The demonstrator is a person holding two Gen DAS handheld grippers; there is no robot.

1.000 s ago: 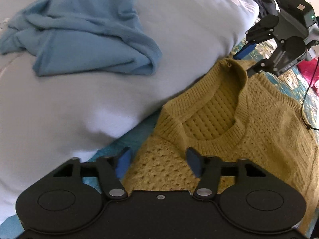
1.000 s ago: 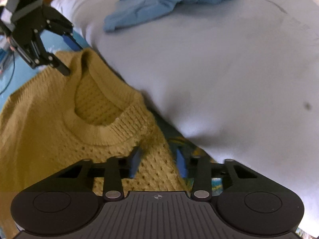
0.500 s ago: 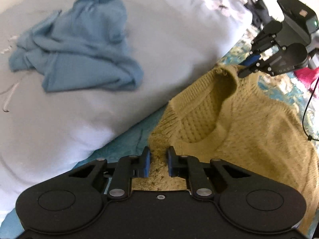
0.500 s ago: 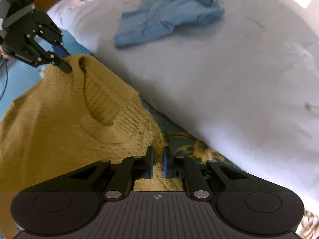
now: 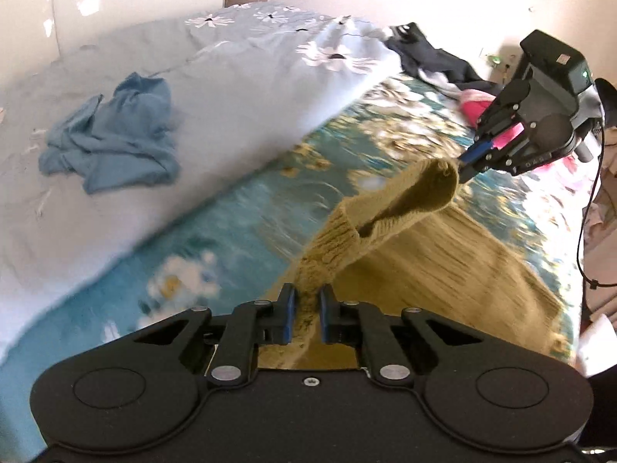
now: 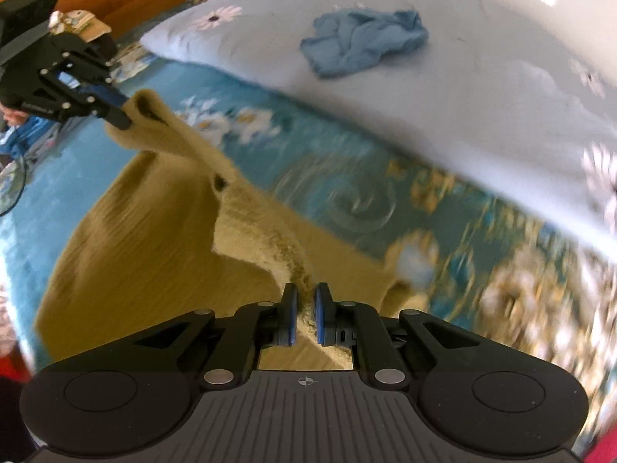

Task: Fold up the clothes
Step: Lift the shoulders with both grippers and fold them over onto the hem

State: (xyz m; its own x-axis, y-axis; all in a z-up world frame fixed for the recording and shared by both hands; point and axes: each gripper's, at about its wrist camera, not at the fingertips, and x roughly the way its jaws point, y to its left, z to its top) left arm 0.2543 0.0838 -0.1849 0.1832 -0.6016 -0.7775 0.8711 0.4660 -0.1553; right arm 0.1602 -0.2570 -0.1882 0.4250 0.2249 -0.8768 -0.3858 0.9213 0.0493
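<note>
A mustard knit sweater (image 5: 443,262) hangs stretched between both grippers above the bed, its neckline pulled into a narrow slot. In the left wrist view my left gripper (image 5: 306,303) is shut on one shoulder of the knit, its pads pressing the last bit tighter. My right gripper (image 5: 462,164) pinches the other shoulder at the upper right. In the right wrist view my right gripper (image 6: 305,303) is shut on the sweater (image 6: 146,231), and the left gripper (image 6: 123,110) holds the far shoulder at upper left. The lower body of the sweater trails on the bed.
A teal floral bedsheet (image 5: 231,223) lies under the sweater. A pale duvet (image 5: 231,77) beyond it carries a crumpled blue garment (image 5: 115,135). Dark clothes (image 5: 435,58) and a pink item (image 5: 476,106) lie at the bed's far end. A black cable (image 5: 586,231) hangs at right.
Both grippers closed on the sweater's shoulders, then lifted and pulled it away from the duvet. The neckline has stretched flat and the sweater now hangs in the air.
</note>
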